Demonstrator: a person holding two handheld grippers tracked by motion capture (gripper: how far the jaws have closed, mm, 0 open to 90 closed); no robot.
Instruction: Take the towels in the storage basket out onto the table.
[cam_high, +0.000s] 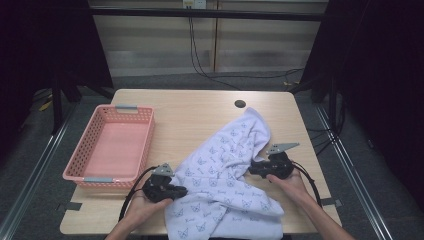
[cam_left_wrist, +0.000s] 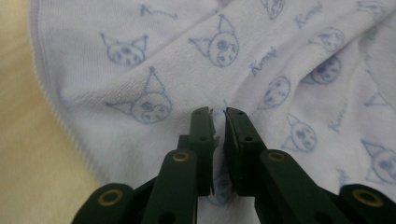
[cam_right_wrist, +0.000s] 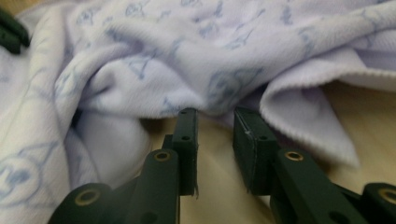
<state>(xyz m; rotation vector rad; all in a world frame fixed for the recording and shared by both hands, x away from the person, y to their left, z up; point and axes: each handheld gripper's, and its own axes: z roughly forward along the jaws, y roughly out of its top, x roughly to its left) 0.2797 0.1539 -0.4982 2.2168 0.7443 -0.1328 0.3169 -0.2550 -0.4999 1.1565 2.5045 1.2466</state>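
White printed towel (cam_high: 227, 185) lies crumpled at the desk's (cam_high: 200, 112) near right edge, unfolded; pink basket (cam_high: 110, 147) empty. Left gripper (cam_left_wrist: 218, 114) is nearly closed on a pinch of towel; right gripper (cam_right_wrist: 215, 116) is parted, nothing held.

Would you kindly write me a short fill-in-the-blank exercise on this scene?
1. The basket is ____ in colour.
2. The towel lies on the ____.
3. The left tongs pinch a fold of the ____.
4. The right tongs stand ____ at the towel's edge, bare table between them.

Missing: pink; table; towel; open
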